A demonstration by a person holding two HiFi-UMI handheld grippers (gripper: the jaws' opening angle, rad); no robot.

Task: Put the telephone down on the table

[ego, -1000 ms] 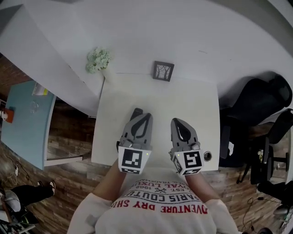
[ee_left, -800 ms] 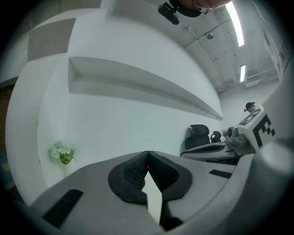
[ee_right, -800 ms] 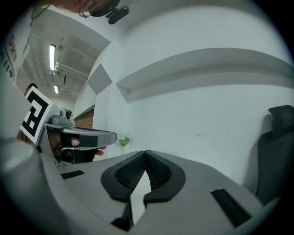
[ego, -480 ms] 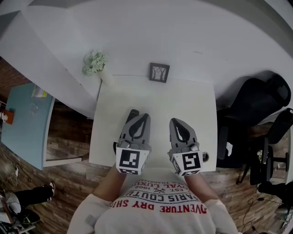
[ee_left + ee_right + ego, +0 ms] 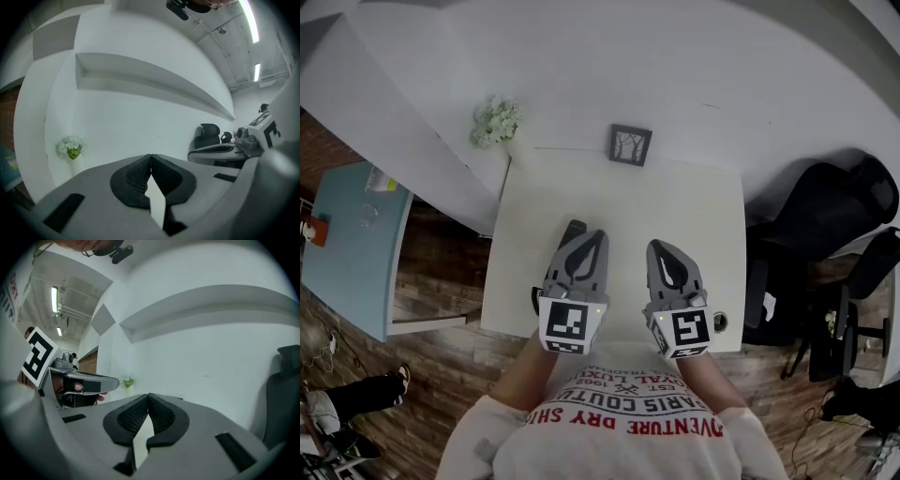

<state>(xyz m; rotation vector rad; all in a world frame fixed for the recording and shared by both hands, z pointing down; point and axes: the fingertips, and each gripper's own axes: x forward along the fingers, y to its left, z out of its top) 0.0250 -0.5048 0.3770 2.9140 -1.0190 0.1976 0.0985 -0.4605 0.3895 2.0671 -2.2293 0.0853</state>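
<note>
**A:** Where are we w/ the task?

**B:** Near stuff first. The left gripper (image 5: 592, 242) has its jaws pressed together w/ nothing btwn them; its own view shows only bare pads meeting. Same for the right gripper (image 5: 664, 251): jaws together, empty. Both are held side by side over the near half of the table (image 5: 694, 202), lower centre of the head view.

**A:** And the telephone?

**B:** The telephone (image 5: 573, 230) is a dark flat slab just past the left gripper's tip, a bit left of centre, partly hidden behind that gripper. It looks to be lying flat on the table, no jaws on it. So the put-down is prob. done. At most, what's left is drawing the hands back.

**A:** Sure it's the phone?

**B:** Too small to be certain, but nothing else on the table fits. Further back there's a small picture frame (image 5: 631, 144) at the table's far edge, and flowers (image 5: 496, 121) upper left.

**A:** Any writing?

**B:** On the shirt (image 5: 628, 412) at the bottom edge, upside-down to the camera: "PARIS COUTU…", "…VENTURE DRY SH…", approx. "1993". The marker cubes (image 5: 566, 323) have b/w square patterns, no text. Nothing readable on the picture frame.
</note>
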